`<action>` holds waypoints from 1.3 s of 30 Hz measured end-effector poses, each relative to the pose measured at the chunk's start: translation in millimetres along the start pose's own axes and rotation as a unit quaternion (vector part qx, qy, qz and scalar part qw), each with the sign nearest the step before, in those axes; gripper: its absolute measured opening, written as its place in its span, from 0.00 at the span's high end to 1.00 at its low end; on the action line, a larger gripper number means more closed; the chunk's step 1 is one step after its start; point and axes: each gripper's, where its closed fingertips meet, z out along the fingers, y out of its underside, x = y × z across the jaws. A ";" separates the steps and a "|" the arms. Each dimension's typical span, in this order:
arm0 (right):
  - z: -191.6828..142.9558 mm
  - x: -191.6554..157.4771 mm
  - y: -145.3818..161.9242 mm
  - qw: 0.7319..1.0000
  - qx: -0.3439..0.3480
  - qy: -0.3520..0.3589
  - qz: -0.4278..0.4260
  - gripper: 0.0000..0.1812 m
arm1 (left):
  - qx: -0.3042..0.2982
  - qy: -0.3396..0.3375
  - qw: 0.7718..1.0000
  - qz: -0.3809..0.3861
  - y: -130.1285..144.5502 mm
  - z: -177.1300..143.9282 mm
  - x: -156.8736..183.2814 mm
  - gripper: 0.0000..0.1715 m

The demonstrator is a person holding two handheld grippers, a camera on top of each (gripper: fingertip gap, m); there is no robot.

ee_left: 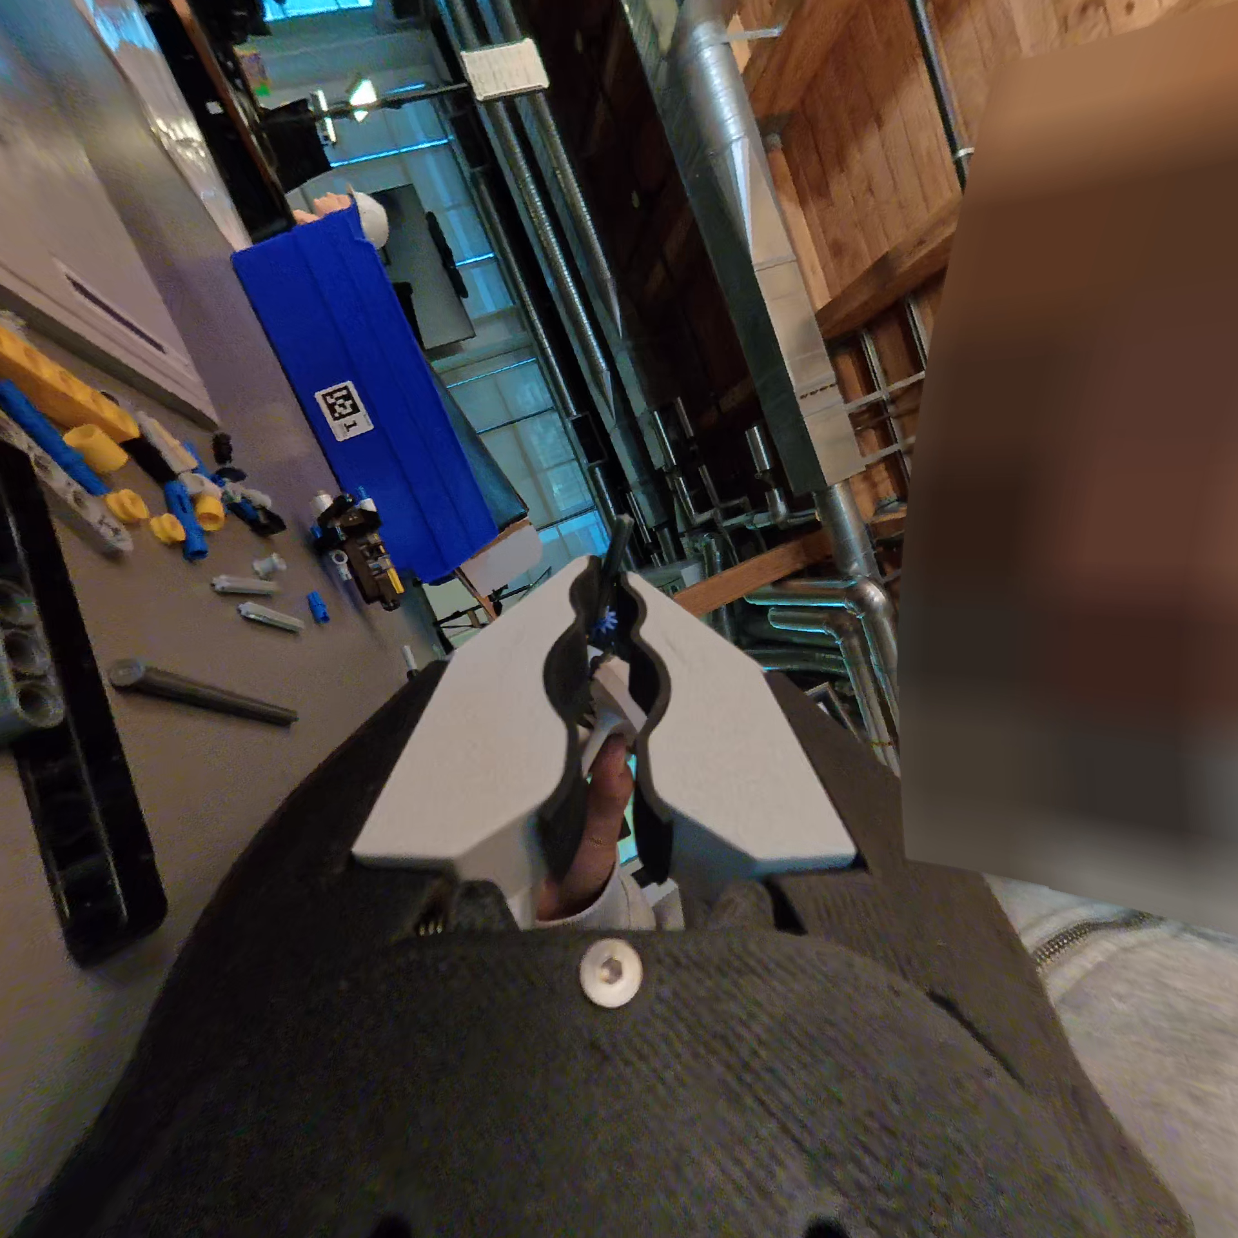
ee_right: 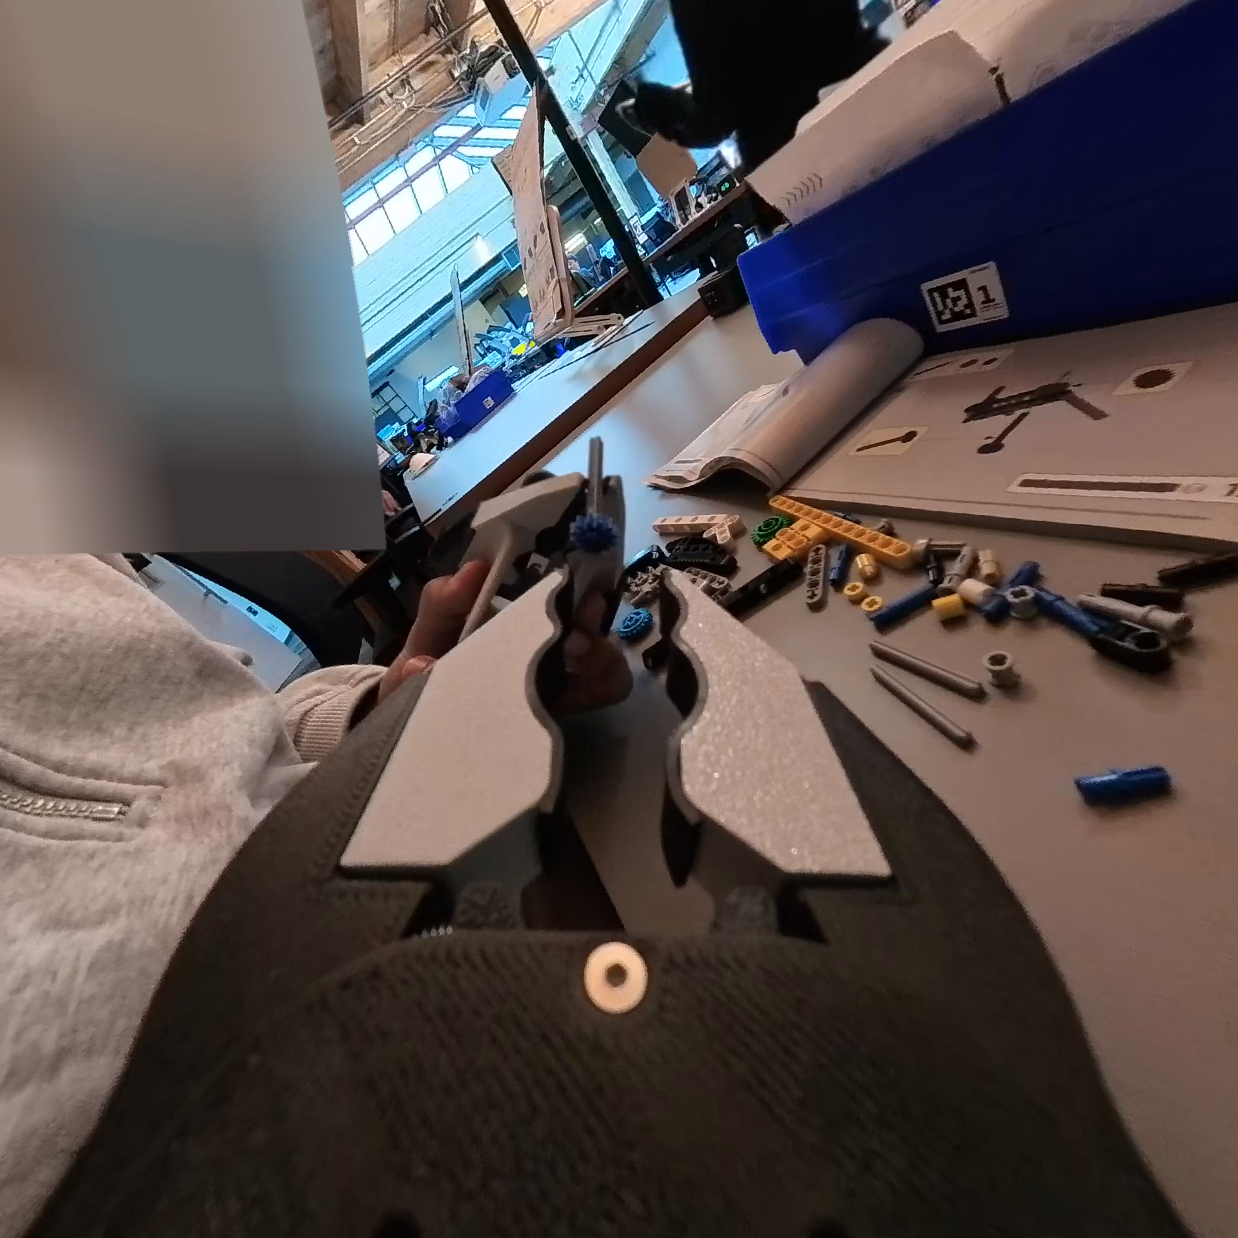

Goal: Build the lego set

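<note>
My left gripper [ee_left: 606, 577] is shut on a dark axle [ee_left: 620, 539] that carries a small blue gear [ee_left: 606, 623], held up in the air off the table. It also shows in the right wrist view [ee_right: 596, 489], gripping the axle [ee_right: 595, 462] with the blue gear [ee_right: 591, 532] on it. My right gripper [ee_right: 616, 581] is open and empty, its tips just below that gear and apart from it. A second blue gear [ee_right: 633, 623] lies on the table beyond the right fingers.
Loose lego parts lie on the grey table: a yellow beam [ee_right: 837, 529], grey axles [ee_right: 924, 670], a blue pin [ee_right: 1122, 784], a small black assembly [ee_left: 358, 542] and a long black beam [ee_left: 80, 737]. An open instruction booklet [ee_right: 1005, 435] and a blue bin [ee_right: 1005, 234] stand behind. The tips of both grippers are at nearly the same place.
</note>
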 end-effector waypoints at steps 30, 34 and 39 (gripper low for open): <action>-11.1 -9.8 -19.0 0.999 0.050 -0.011 -0.012 0.94 | -0.043 0.025 0.998 0.047 13.8 6.5 8.8 0.96; -59.8 -2.9 -70.0 0.982 0.143 0.065 -0.101 0.94 | -0.063 0.028 0.996 0.065 18.4 10.3 14.4 0.88; -154.1 32.2 -133.0 0.933 0.253 0.201 -0.158 0.95 | -0.166 -0.038 0.970 0.172 54.1 33.3 6.2 0.86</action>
